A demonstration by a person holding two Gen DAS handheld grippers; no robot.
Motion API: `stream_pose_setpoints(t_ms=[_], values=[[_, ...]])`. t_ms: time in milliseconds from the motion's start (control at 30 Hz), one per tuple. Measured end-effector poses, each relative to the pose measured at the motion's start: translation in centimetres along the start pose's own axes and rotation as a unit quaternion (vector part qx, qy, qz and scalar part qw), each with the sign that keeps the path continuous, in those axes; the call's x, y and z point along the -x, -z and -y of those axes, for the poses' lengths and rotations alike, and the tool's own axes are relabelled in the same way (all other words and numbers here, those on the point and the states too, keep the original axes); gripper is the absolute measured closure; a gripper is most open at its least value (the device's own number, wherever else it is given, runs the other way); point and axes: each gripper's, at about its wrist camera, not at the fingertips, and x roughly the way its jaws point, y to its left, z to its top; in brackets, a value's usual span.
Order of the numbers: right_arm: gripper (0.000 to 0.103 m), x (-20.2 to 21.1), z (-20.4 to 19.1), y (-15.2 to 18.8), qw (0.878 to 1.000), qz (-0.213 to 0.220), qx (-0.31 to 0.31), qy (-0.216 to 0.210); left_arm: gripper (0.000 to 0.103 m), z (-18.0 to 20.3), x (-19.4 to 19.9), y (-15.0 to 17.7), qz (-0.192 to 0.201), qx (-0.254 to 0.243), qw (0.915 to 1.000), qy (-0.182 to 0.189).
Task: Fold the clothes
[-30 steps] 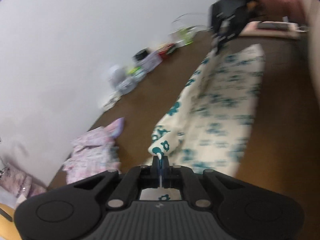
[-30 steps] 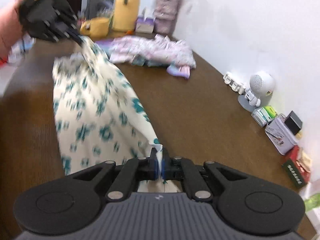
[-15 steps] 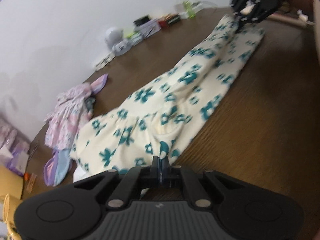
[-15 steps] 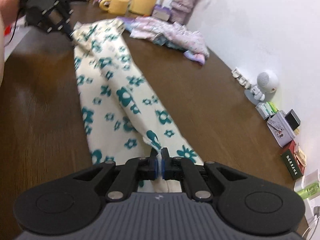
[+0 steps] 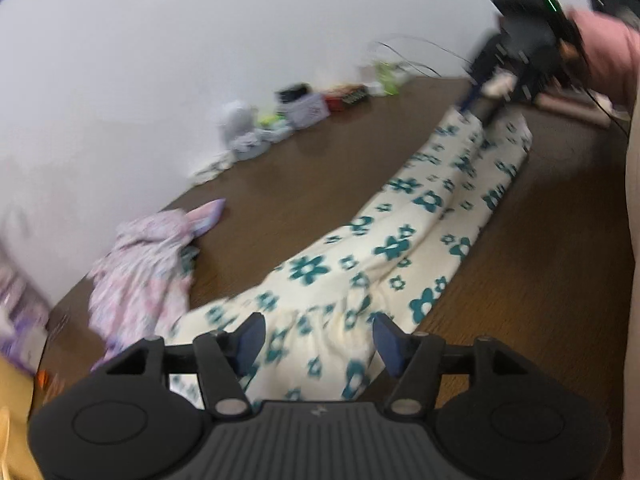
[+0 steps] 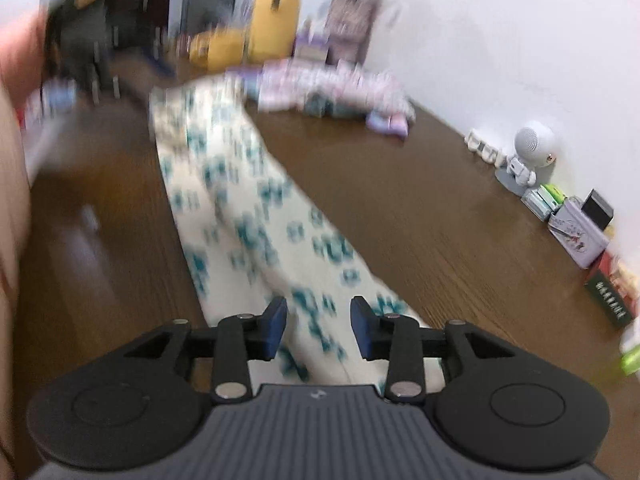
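A cream garment with teal flowers (image 5: 384, 248) lies stretched out long on the brown wooden table (image 5: 540, 280); it also shows in the right wrist view (image 6: 240, 216). My left gripper (image 5: 318, 340) is open just above one end of it, holding nothing. My right gripper (image 6: 319, 326) is open above the other end, holding nothing. The right gripper also shows at the far end in the left wrist view (image 5: 492, 88), blurred. The left gripper shows blurred at the top left of the right wrist view (image 6: 84, 52).
A pink-and-lilac pile of clothes (image 5: 148, 264) lies by the wall (image 6: 320, 88). Small items line the wall: a white robot figure (image 6: 528, 152), tins and boxes (image 6: 576, 228). A yellow jug and mug (image 6: 272, 20) stand at the far end.
Both grippers have opened and let go of the garment's ends. The garment now lies flat on the table. Both grippers have lifted a little.
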Motion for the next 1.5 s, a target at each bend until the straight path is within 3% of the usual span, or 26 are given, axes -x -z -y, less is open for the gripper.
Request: stream_pose_setpoints(t_ms=[100, 167, 233, 267, 367, 467, 533, 633, 767, 833, 900, 1067, 1167, 1267, 1333, 1433, 1500], values=[[0.056, -1.4, 0.5, -0.1, 1.0, -0.01, -0.026, -0.003, 0.044, 1.6, -2.5, -1.4, -0.021, -0.06, 0.998, 0.008], [0.053, -2.3, 0.9, -0.1, 0.999, -0.017, -0.043, -0.005, 0.046, 2.5, -3.1, -1.4, -0.032, -0.121, 0.9918, -0.029], [0.053, -3.3, 1.2, -0.2, 0.998, -0.024, -0.06, -0.007, 0.076, 3.5, -3.8, -1.5, -0.043, -0.181, 0.9803, -0.067], [0.053, -3.7, 1.4, -0.2, 0.997, -0.028, -0.069, -0.008, 0.097, 4.0, -4.1, -1.5, -0.048, -0.211, 0.9726, -0.085], [0.054, -5.1, 1.9, -0.2, 0.995, -0.038, -0.095, -0.012, 0.098, 5.4, -5.0, -1.6, -0.064, -0.298, 0.942, -0.14], [0.054, -5.3, 1.7, 0.5, 0.994, -0.039, -0.105, -0.016, 0.099, 6.9, -6.0, -1.7, -0.079, -0.382, 0.9002, -0.194], [0.054, -5.1, 1.3, 0.8, 0.994, -0.039, -0.102, -0.014, 0.099, 7.9, -5.4, -1.0, -0.087, -0.396, 0.8974, -0.175], [0.054, -4.9, 0.9, 1.0, 0.995, -0.042, -0.089, -0.008, 0.099, 9.5, -4.8, 0.9, -0.103, -0.398, 0.9027, -0.129], [0.054, -4.9, 0.7, 0.9, 0.996, -0.043, -0.08, -0.006, 0.095, 9.9, -5.4, 1.9, -0.094, -0.371, 0.9101, -0.16], [0.054, -5.0, 0.6, 0.8, 0.996, -0.045, -0.075, -0.003, 0.09, 9.0, -5.6, 1.7, -0.099, -0.338, 0.9227, -0.158], [0.054, -5.0, 0.6, 0.8, 0.996, -0.045, -0.074, -0.002, 0.071, 8.2, -5.9, 1.5, -0.106, -0.304, 0.9353, -0.147], [0.054, -5.1, 0.5, 0.8, 0.996, -0.045, -0.071, -0.001, 0.067, 6.0, -5.3, 0.5, -0.111, -0.232, 0.9593, -0.116], [0.054, -5.1, 0.5, 0.9, 0.997, -0.046, -0.069, -0.001, 0.098, 5.5, -5.1, -0.1, -0.128, -0.226, 0.9579, -0.123], [0.054, -5.1, 0.4, 0.9, 0.997, -0.048, -0.066, -0.001, 0.098, 6.4, -3.9, -0.4, -0.126, -0.273, 0.9404, -0.159], [0.054, -5.1, 0.4, 0.9, 0.997, -0.049, -0.064, -0.001, 0.098, 7.3, -3.7, -0.4, -0.11, -0.32, 0.9181, -0.207], [0.054, -5.1, 0.3, 1.0, 0.997, -0.05, -0.062, 0.0, 0.098, 8.5, -3.5, -0.3, -0.084, -0.388, 0.8757, -0.276], [0.054, -5.1, 0.3, 1.0, 0.997, -0.05, -0.061, 0.001, 0.098, 9.2, -4.3, 1.2, -0.105, -0.414, 0.8684, -0.252]])
